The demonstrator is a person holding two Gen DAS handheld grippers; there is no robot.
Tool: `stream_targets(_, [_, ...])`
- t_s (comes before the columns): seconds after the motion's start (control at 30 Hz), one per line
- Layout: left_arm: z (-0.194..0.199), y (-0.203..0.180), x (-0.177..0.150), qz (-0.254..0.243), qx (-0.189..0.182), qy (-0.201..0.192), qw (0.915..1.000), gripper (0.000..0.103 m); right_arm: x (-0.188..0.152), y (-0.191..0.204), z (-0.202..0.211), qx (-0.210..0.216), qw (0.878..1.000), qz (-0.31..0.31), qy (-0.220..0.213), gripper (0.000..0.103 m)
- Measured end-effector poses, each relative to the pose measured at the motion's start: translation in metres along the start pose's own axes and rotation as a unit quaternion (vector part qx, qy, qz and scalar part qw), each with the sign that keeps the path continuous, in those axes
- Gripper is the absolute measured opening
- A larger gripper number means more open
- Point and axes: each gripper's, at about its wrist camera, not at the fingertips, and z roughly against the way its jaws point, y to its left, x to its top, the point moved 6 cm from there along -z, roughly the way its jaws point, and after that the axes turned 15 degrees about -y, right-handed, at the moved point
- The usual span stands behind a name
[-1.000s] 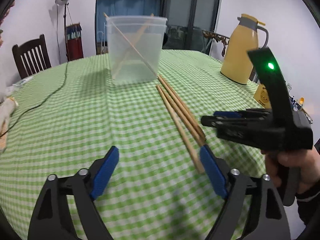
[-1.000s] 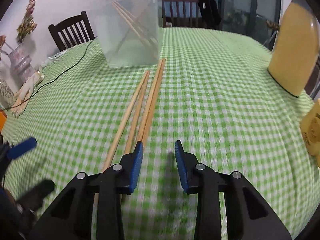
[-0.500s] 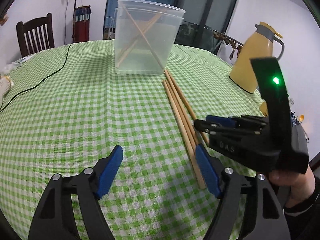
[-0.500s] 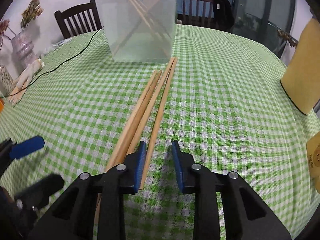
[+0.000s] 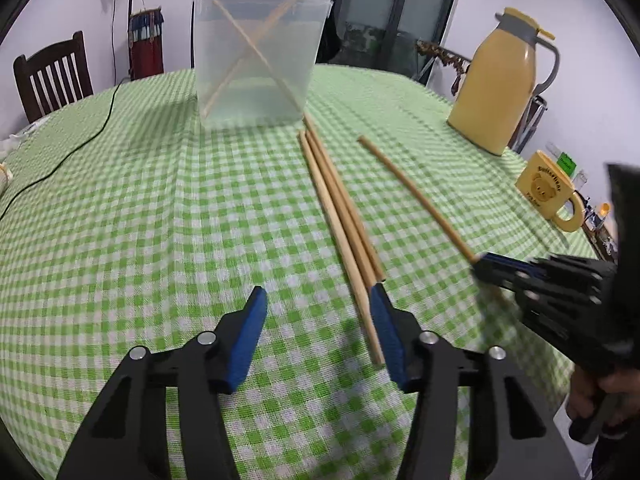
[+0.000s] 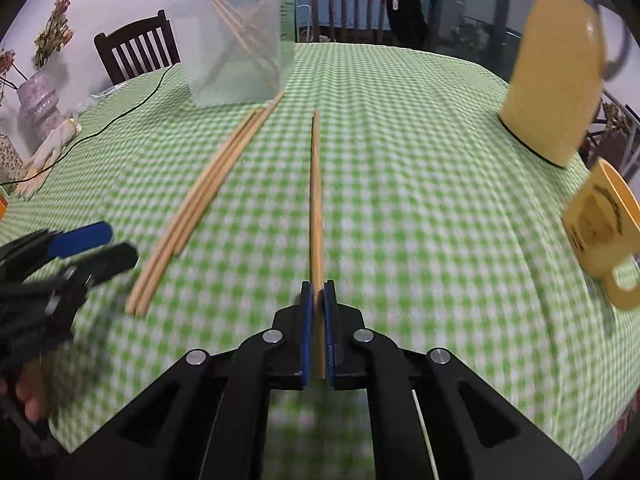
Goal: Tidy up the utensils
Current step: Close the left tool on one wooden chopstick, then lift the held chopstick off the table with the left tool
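Chopstick [image 6: 316,184] — single, clamped in right gripper [image 6: 319,312], three chopsticks [image 5: 340,216] bundled on checked tablecloth [image 5: 160,220], left gripper [image 5: 318,336] — jaws just narrowing, half apart, empty, beside bundle.

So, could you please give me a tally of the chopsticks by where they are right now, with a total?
Held in the shut right gripper: 1 chopstick
Lying loose on the tablecloth, beside the open left gripper: 3 chopsticks
Standing in the clear container: at least 2 chopsticks; the cloudy wall hides any others
Total: at least 6
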Motion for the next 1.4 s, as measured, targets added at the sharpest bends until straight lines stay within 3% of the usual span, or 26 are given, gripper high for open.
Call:
stream_targets(0.3, [-0.011, -0.020, 0.001, -0.050, 0.033, 0.004, 0.9982, 0.050, -0.009, -0.017, 0.012, 0.010, 0.999, -0.029, -0.010, 0.006])
stream_targets(0.47, [-0.008, -0.012, -0.004, -0.069, 0.060, 0.012, 0.9957, 0.028, -0.009, -0.013, 0.012, 0.008, 1.000, -0.009, -0.013, 0.006])
stream_targets(0.6, [-0.005, -0.008, -0.007, -0.074, 0.064, 0.012, 0.9951, 0.027, -0.009, -0.004, 0.012, 0.009, 1.000, 0.017, -0.017, 0.006])
stream_targets(0.63, [-0.004, -0.009, -0.007, -0.074, 0.063, 0.012, 0.9951, 0.020, -0.010, 0.000, 0.012, 0.013, 1.000, 0.018, -0.018, 0.006])
stream_targets(0.67, [-0.003, -0.010, -0.007, -0.076, 0.060, 0.012, 0.9953, 0.003, -0.010, 0.004, 0.012, 0.020, 0.999, 0.020, -0.019, 0.006])
stream_targets(0.97, [0.028, 0.000, -0.015, -0.033, 0.021, 0.002, 0.9993, 0.003, -0.018, 0.041, 0.020, 0.058, 0.996, 0.062, -0.025, 0.006])
stream_targets(1.23, [0.046, 0.017, -0.037, 0.000, 0.002, 0.005, 1.0000, 0.004, -0.022, 0.050, 0.021, 0.044, 0.996, 0.065, -0.034, 0.006])
stream_targets(1.4, [0.053, 0.023, -0.042, 0.036, -0.038, -0.006, 0.9986, 0.014, -0.025, 0.047, 0.024, 0.029, 0.997, 0.050, -0.047, 0.006])
